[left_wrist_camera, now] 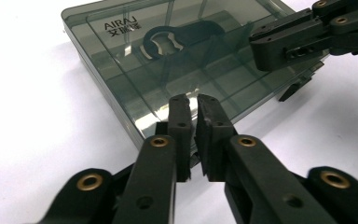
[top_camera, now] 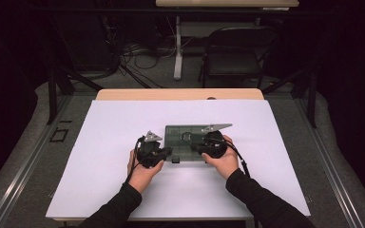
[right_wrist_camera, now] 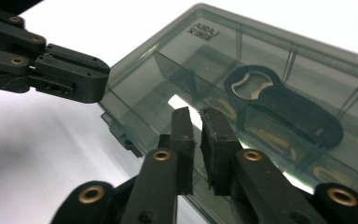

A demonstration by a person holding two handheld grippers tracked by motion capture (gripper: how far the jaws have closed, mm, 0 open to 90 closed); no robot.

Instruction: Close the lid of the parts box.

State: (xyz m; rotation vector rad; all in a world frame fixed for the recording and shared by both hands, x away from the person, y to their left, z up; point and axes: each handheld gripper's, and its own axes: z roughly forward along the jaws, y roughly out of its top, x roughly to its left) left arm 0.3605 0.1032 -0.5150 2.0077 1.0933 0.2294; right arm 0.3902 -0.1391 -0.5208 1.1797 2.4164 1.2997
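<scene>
A smoky see-through compartment box (top_camera: 177,132) lies lid down on the white table cover, near the middle. Inside it rests a black opener-like tool (left_wrist_camera: 177,37) (right_wrist_camera: 284,107). My left gripper (top_camera: 168,152) (left_wrist_camera: 193,100) points at the box's near left edge, jaws a narrow slit apart with nothing between them. My right gripper (top_camera: 195,148) (right_wrist_camera: 195,114) hovers over the near right part of the lid, also with a thin empty gap. Each gripper shows in the other's view: the right gripper (left_wrist_camera: 261,46), the left gripper (right_wrist_camera: 98,79). A small black latch (top_camera: 175,160) sticks out of the box's near edge.
The white cover (top_camera: 123,123) spreads wide on both sides of the box and toward the far edge. Behind the table stand a dark folding chair (top_camera: 235,52) and a desk leg (top_camera: 177,47) with cables on the floor.
</scene>
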